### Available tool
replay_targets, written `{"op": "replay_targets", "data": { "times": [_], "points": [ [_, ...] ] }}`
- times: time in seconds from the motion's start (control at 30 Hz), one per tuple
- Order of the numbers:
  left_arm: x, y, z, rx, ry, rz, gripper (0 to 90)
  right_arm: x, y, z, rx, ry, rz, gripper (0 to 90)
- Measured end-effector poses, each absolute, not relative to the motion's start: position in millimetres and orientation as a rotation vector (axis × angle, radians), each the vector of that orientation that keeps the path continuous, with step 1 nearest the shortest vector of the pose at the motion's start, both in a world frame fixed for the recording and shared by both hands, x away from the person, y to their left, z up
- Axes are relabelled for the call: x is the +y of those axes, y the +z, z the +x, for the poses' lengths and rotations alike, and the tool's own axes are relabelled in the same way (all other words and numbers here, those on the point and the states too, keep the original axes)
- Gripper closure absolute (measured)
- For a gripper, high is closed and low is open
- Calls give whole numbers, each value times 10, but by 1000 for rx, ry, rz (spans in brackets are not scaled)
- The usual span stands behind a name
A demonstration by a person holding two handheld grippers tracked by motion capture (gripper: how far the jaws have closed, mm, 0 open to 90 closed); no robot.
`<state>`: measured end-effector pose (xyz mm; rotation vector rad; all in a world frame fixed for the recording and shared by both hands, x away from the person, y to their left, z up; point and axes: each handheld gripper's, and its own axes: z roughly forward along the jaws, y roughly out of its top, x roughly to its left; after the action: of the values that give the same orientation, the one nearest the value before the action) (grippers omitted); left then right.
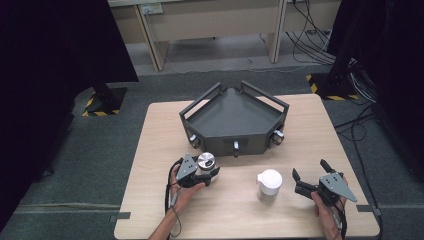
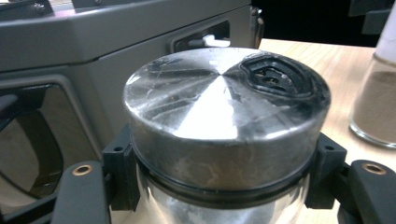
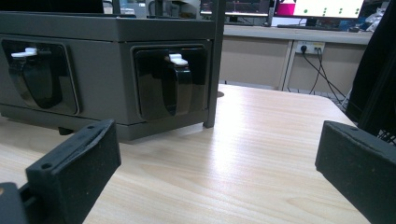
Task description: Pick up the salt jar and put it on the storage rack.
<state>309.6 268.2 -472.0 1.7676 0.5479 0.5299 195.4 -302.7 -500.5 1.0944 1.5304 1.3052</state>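
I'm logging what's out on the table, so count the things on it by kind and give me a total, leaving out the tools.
Grey corner rack: 1
Jar with metal lid, gripped by the left tool: 1
Jar with white lid, standing free to the left of the open right tool: 1
Total: 3

A wooden table [image 1: 310,125] is sitting on grey carpet [image 1: 90,170]. A grey angular tray [image 1: 200,102] is standing toward its twelve o'clock edge, with black handles [image 3: 175,86] hanging in its side panels. Beyond it, a pale desk [image 1: 215,20] is standing at twelve o'clock. Cables [image 1: 310,45] are trailing at two o'clock, and a hazard-striped base [image 1: 102,102] is resting at ten.
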Motion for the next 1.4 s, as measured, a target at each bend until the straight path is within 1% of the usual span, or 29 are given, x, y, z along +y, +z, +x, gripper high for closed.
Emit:
{"op": "replay_targets", "data": {
  "times": [0.77, 1.4],
  "points": [
    [2741, -4349, 3144, 483, 529, 1753, 306, -3026, -5006, 1956, 1530, 1303, 1098, 1],
    [2743, -3856, 3341, 472, 526, 1736, 306, -3030, -5005, 1956, 1530, 1305, 1098, 2]
  ]
}}
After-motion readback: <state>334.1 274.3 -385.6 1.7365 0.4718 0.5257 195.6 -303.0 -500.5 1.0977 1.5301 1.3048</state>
